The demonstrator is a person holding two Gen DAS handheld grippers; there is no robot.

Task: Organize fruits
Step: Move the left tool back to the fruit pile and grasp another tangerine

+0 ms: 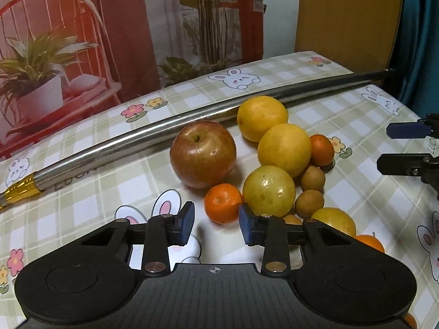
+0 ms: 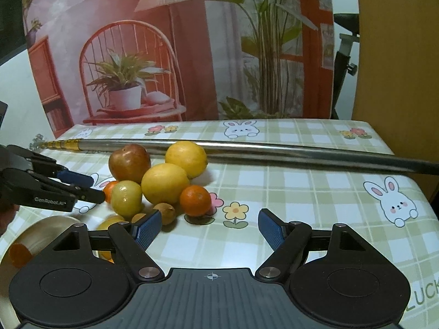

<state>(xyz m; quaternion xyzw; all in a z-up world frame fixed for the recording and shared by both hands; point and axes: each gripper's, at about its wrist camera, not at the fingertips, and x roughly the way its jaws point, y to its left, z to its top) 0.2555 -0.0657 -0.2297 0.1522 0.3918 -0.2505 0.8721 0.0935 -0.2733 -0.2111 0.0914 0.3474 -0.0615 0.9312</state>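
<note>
Fruits [image 2: 164, 183] bunched nr pole [image 2: 274, 150]; tabletop [image 2: 315, 205] rt side open.

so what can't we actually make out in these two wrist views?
- Gold bowl: right wrist view, mostly cut by the left edge and hidden behind the right gripper; contents unclear beyond an orange blur.
- Fruits at the pile's near side: left wrist view, partly hidden by the left gripper; count uncertain.
- Metal pole: its right end is cut off by the frame edge in the right wrist view.
</note>
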